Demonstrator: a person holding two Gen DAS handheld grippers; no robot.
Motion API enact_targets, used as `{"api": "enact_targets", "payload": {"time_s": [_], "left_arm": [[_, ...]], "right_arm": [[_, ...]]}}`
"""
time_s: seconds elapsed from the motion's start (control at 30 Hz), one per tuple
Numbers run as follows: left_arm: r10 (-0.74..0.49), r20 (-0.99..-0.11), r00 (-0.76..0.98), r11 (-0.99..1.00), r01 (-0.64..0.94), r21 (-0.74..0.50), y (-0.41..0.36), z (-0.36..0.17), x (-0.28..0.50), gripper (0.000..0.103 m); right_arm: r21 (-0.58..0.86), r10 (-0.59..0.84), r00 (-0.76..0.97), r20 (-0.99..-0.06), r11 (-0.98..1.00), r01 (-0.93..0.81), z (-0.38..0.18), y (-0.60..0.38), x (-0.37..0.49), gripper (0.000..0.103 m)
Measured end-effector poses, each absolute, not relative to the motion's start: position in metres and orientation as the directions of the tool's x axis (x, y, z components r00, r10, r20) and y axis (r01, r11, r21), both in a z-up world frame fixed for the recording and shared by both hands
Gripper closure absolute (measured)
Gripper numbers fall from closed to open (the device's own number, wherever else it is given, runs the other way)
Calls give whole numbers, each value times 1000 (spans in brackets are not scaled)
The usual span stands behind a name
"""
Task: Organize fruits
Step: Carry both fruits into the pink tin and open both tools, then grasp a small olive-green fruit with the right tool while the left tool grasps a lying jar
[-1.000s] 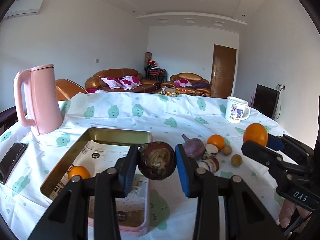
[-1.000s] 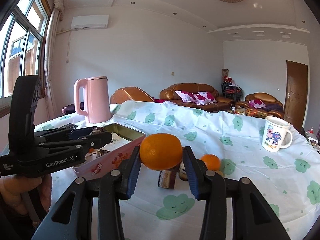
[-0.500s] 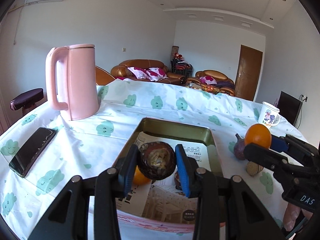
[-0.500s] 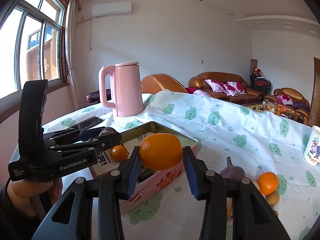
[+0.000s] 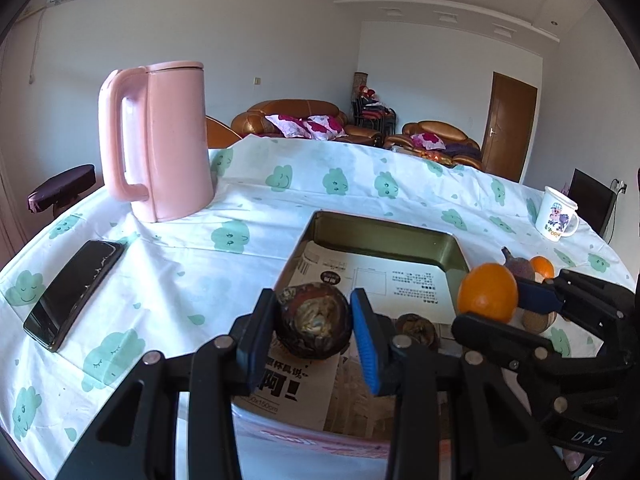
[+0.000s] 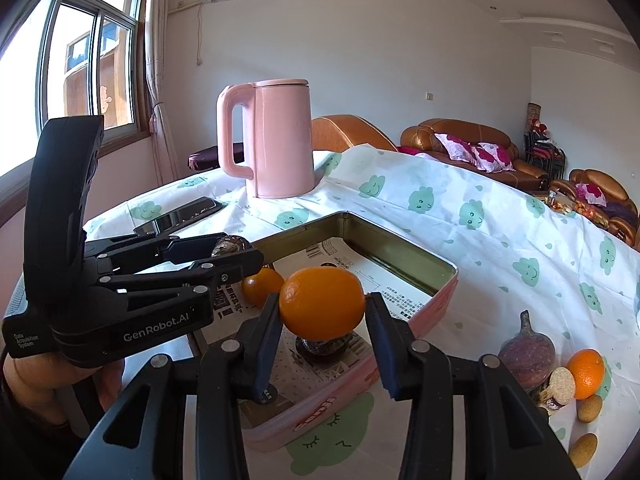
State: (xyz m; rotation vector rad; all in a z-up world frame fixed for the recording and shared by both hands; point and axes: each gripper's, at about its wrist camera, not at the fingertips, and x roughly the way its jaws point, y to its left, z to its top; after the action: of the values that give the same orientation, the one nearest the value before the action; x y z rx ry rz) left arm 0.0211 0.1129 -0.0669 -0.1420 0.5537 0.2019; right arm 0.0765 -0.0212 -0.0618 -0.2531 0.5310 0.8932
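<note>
Left wrist view: the left gripper (image 5: 314, 322) clamps a dark halved fruit (image 5: 315, 321) over the tin (image 5: 384, 234), which sits on the tablecloth (image 5: 192, 264) beside the kettle (image 5: 160, 140) and a phone (image 5: 76, 292). Right wrist view: the right gripper (image 6: 322, 312) pinches an orange (image 6: 322, 303) above the tin's near edge; a second orange (image 6: 262, 286) lies inside, and more fruit (image 6: 527, 350) rests on the cloth to the right.

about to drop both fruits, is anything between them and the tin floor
Partly. Below the orange in the right gripper sits a dark brown fruit on the paper-lined metal tin. Nothing visible blocks the left gripper's brown cut-open fruit.
</note>
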Motion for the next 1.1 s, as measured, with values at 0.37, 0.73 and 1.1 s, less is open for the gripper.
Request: {"api": "enact_targets", "payload": {"time_s": [0.37, 0.73, 1.1], "left_arm": [[152, -561, 813, 971, -229, -69, 114, -73, 25, 63], [149, -470, 870, 976, -206, -72, 94, -49, 10, 14], [-42, -489, 871, 998, 9, -69, 7, -37, 46, 14]], "right_arm": [[-8, 631, 458, -626, 581, -814, -73, -5, 80, 58], [15, 646, 532, -548, 643, -766, -58, -63, 75, 35], [22, 354, 749, -560, 910, -413, -59, -199, 126, 35]]}}
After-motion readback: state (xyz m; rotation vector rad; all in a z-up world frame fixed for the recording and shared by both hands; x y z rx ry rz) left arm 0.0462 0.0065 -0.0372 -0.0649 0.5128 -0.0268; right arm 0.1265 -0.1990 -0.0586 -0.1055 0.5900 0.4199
